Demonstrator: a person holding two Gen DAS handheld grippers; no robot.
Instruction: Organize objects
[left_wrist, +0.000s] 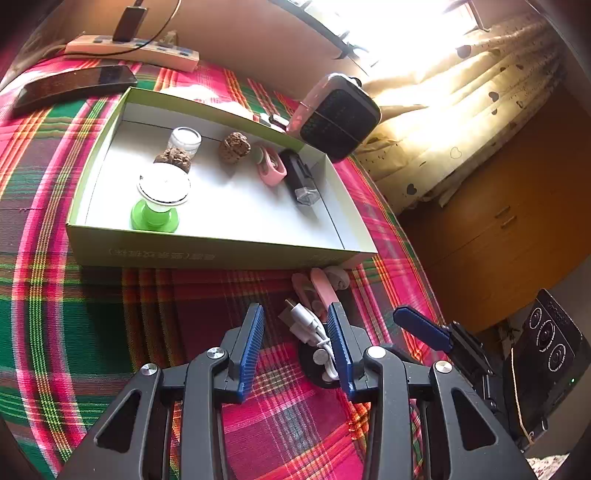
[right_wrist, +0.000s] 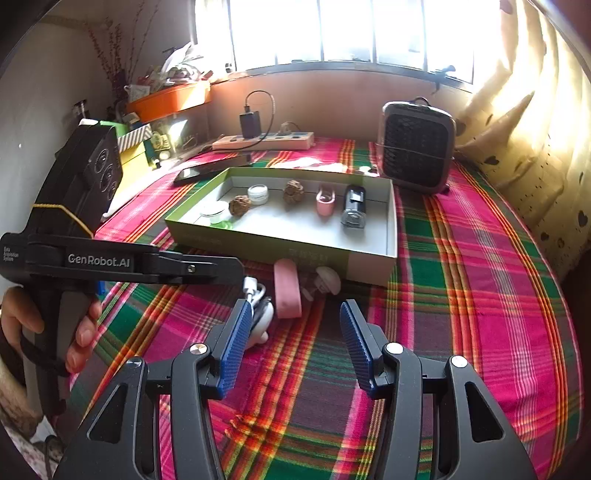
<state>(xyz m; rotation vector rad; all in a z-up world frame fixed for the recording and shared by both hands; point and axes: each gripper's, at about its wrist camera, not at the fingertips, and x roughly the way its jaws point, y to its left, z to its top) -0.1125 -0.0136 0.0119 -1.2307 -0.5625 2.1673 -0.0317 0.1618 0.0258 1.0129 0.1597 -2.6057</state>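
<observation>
**Both grippers hang over the last loose items beside the box**

From my remote seat, I see the left gripper (left_wrist: 295, 314) tilted down over the plaid tablecloth (left_wrist: 92, 314), its jaws standing moderately apart and gripping nothing; a coiled white cable (left_wrist: 314, 328) lies just below and partly between the blue fingers (left_wrist: 255, 343), though I cannot tell whether a pad touches it. My right gripper (right_wrist: 291, 314) hovers beside it, jaws wider apart and empty, over bare cloth. A person's hand (right_wrist: 48, 332) holds the left tool's handle at the left edge of the right wrist view.

The shallow green box (left_wrist: 221, 254) sits mid-table. Inside it are a green-based cup (left_wrist: 159, 199), two brown lumpy balls (left_wrist: 234, 146), a small clear jar (left_wrist: 184, 140), a pink clip (left_wrist: 271, 166) and a black device (left_wrist: 301, 177). Just outside the box's near wall lie a pink case (right_wrist: 288, 291) and a small white piece (right_wrist: 327, 278), close to the cable. At the table's far edge are a phone (left_wrist: 74, 86), a power strip (left_wrist: 136, 50) and a small black fan (right_wrist: 417, 147).
</observation>
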